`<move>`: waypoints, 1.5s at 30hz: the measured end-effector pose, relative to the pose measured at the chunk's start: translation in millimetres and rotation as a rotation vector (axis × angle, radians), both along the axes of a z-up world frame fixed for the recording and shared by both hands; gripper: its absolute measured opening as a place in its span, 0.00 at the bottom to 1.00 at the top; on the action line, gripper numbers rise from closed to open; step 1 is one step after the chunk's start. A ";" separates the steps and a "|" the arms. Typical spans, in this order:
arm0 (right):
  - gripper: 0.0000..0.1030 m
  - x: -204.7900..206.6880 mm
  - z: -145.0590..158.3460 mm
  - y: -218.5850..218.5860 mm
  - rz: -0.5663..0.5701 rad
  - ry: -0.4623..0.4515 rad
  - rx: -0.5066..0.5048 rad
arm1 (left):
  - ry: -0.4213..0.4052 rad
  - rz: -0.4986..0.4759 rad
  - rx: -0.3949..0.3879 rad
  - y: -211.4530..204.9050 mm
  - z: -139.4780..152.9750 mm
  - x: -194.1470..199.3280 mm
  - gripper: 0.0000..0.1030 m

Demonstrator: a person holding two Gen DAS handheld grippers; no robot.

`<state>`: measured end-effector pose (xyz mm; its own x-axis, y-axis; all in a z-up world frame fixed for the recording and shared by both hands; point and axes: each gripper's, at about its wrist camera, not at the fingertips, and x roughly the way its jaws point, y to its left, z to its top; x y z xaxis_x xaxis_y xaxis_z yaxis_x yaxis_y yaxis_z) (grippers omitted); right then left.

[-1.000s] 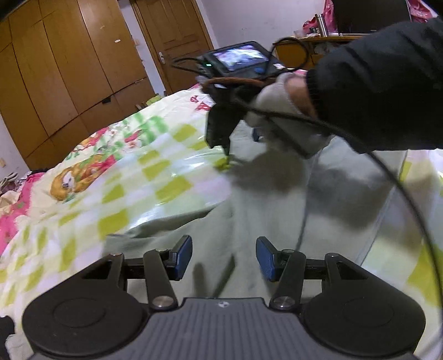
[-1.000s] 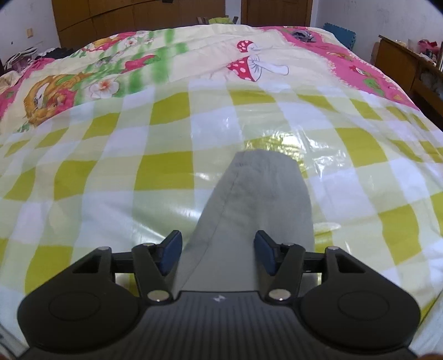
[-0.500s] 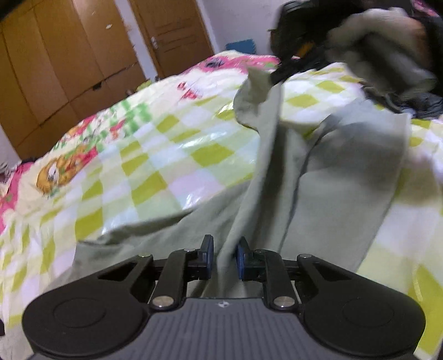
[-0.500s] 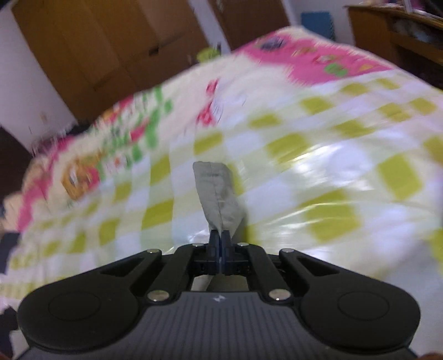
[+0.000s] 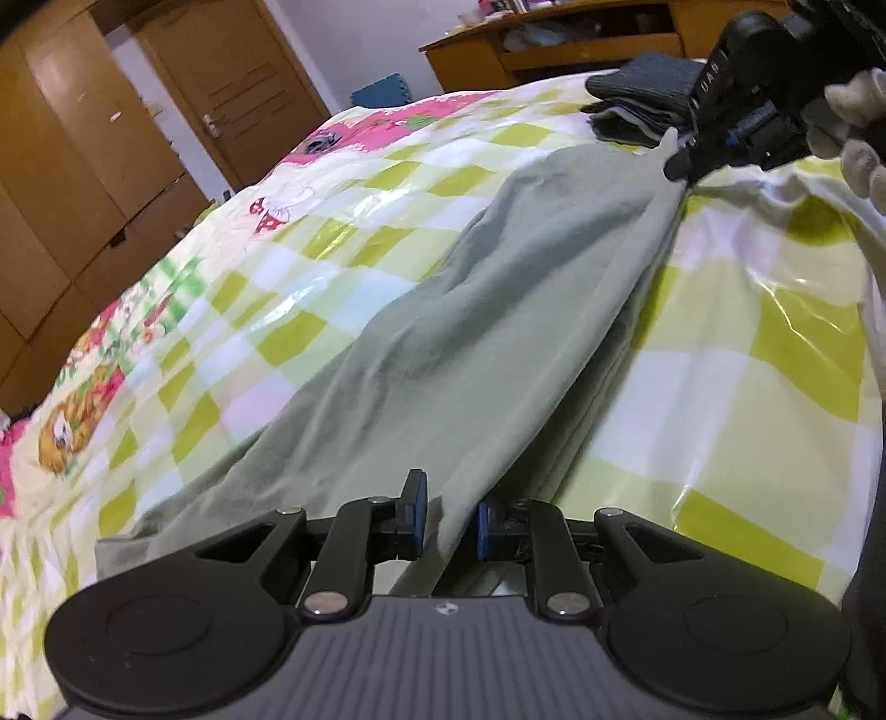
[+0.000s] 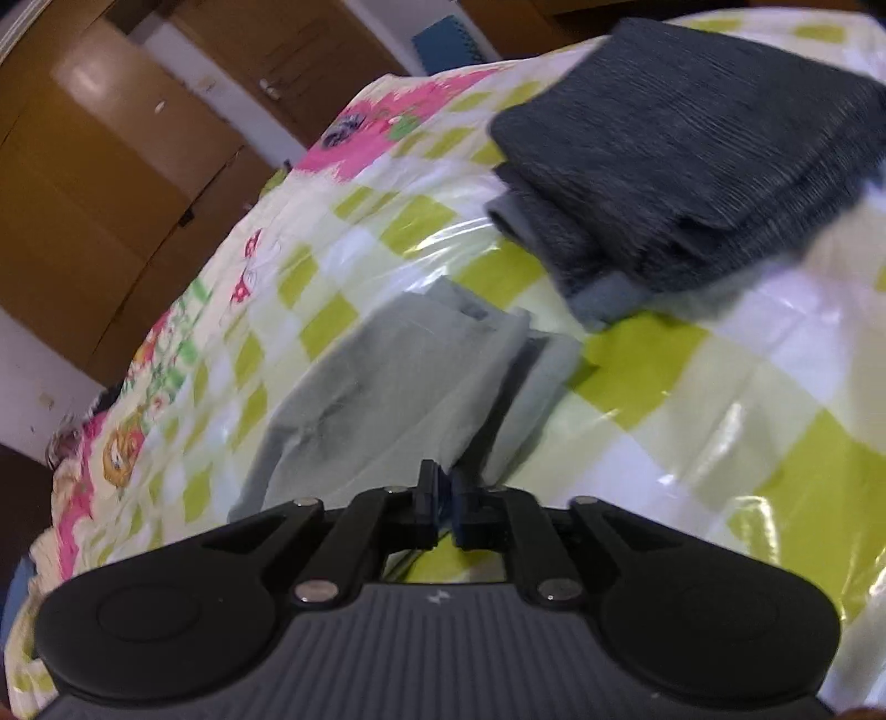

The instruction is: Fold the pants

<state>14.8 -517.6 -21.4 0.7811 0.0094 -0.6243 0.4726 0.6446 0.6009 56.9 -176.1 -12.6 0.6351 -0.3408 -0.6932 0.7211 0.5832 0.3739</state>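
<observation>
The grey-green pants (image 5: 470,310) lie across the checked bedspread, one leg folded over the other. My left gripper (image 5: 446,518) has its blue pads around the near edge of the pants, a narrow gap still between them. My right gripper (image 6: 443,501) is shut on the far end of the top leg; in the left wrist view it (image 5: 684,160) pinches the cloth at the upper right. The pants also show in the right wrist view (image 6: 398,382), doubled over below the gripper.
A stack of folded dark grey clothes (image 6: 681,149) lies on the bed beyond the pants, also seen in the left wrist view (image 5: 637,105). The bedspread (image 5: 747,387) is plastic-covered. Wooden wardrobes (image 5: 83,166) and a desk (image 5: 554,50) stand behind.
My right gripper shut on the leg end and carried it across over the other leg toward the dark stack. My left gripper closed around the near edge of the pants.
</observation>
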 end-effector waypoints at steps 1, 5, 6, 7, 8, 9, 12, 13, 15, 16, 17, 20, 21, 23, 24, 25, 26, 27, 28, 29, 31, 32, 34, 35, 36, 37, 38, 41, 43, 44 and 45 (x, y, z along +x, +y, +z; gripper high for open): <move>0.12 -0.2 -0.7 -3.5 -0.005 -0.025 0.019 | 0.000 -0.002 0.006 -1.7 0.3 -0.3 0.32; 0.32 11.8 3.0 -13.0 -0.024 -0.076 0.051 | -0.007 -0.008 0.025 -9.9 0.4 0.6 0.32; 0.31 17.1 3.4 -14.9 -0.034 -0.076 0.045 | -0.010 -0.010 0.028 -12.3 0.4 0.5 0.32; 0.24 20.3 3.2 -18.2 -0.038 -0.072 0.042 | -0.013 -0.012 0.032 -14.7 0.8 0.3 0.32; 0.13 24.0 1.7 -21.1 -0.040 -0.063 0.037 | -0.014 -0.014 0.032 -16.5 1.5 -0.1 0.32; 0.03 28.1 2.2 -23.3 -0.035 -0.062 0.037 | -0.015 -0.017 0.030 -17.5 2.5 -0.2 0.32; 0.03 32.6 13.3 -28.0 -0.030 -0.094 0.022 | -0.026 -0.024 0.027 -22.3 5.0 -0.9 0.32; 0.03 30.4 18.7 -29.6 -0.030 -0.115 0.014 | -0.029 -0.026 0.022 -23.9 5.8 -1.0 0.32; 0.03 18.6 26.1 -34.3 -0.043 -0.156 -0.003 | -0.030 -0.030 0.010 -26.7 6.6 -2.4 0.32; 0.02 13.4 26.8 -35.8 -0.057 -0.166 -0.010 | -0.025 -0.033 0.006 -28.1 5.8 -3.2 0.32; 0.02 9.4 24.7 -37.5 -0.069 -0.166 -0.012 | -0.016 -0.035 0.003 -29.4 3.9 -3.9 0.32; 0.03 0.5 2.4 -42.2 -0.097 -0.100 -0.003 | -0.016 -0.045 0.016 -33.9 -4.3 -7.4 0.32; 0.05 1.9 -6.0 -41.9 -0.090 -0.060 -0.012 | -0.023 -0.050 0.020 -34.6 -5.4 -8.3 0.32; 0.07 3.6 -15.4 -41.0 -0.092 0.005 -0.017 | -0.021 -0.049 0.017 -32.5 -4.6 -7.8 0.33; 0.08 0.6 -13.3 -40.3 -0.102 -0.003 -0.031 | -0.013 -0.041 0.010 -29.5 -2.5 -6.4 0.33; 0.11 -1.3 -8.5 -39.2 -0.115 -0.007 -0.051 | -0.007 -0.035 0.002 -26.0 -0.7 -5.4 0.34; 0.13 -3.4 -1.9 -38.0 -0.131 -0.004 -0.083 | -0.006 -0.026 -0.003 -21.3 1.3 -4.5 0.34; 0.18 -5.4 5.6 -34.9 -0.142 0.002 -0.130 | -0.011 -0.016 -0.006 -15.9 3.6 -4.3 0.34; 0.18 -6.8 15.3 -29.8 -0.143 0.007 -0.198 | -0.016 -0.007 -0.013 -9.1 6.9 -4.6 0.34; 0.18 -6.3 25.7 -24.2 -0.118 0.008 -0.261 | -0.018 -0.001 -0.024 -2.2 10.2 -4.1 0.34; 0.18 0.4 43.3 -3.0 -0.006 -0.010 -0.383 | -0.024 0.019 -0.044 12.6 17.3 -1.1 0.39; 0.18 8.0 51.5 13.0 0.075 -0.020 -0.437 | -0.033 0.028 -0.049 18.4 19.4 0.7 0.40; 0.19 31.0 58.7 45.1 0.263 -0.045 -0.463 | -0.055 0.056 -0.048 30.1 21.3 6.1 0.43; 0.18 45.4 58.6 63.2 0.358 -0.064 -0.442 | -0.055 0.067 -0.047 36.9 22.7 9.1 0.43; 0.21 58.7 55.9 79.6 0.435 -0.070 -0.428 | -0.046 0.069 -0.054 43.9 25.4 10.2 0.43; 0.21 71.2 51.6 95.0 0.498 -0.069 -0.413 | -0.026 0.064 -0.062 50.4 27.4 10.0 0.45; 0.21 84.0 45.9 111.0 0.555 -0.065 -0.388 | -0.006 0.060 -0.068 56.2 28.3 8.7 0.46; 0.21 112.9 21.2 148.7 0.697 0.008 -0.367 | 0.051 0.027 -0.052 68.3 17.3 1.8 0.52; 0.18 129.1 1.6 153.6 0.696 0.103 -0.357 | 0.097 0.020 -0.045 72.7 6.2 -0.7 0.52; 0.15 133.0 -2.4 151.7 0.674 0.135 -0.355 | 0.109 0.022 -0.053 76.0 2.2 -2.7 0.51; 0.21 131.5 -0.4 150.8 0.649 0.147 -0.366 | 0.116 0.022 -0.070 80.1 1.6 -4.6 0.51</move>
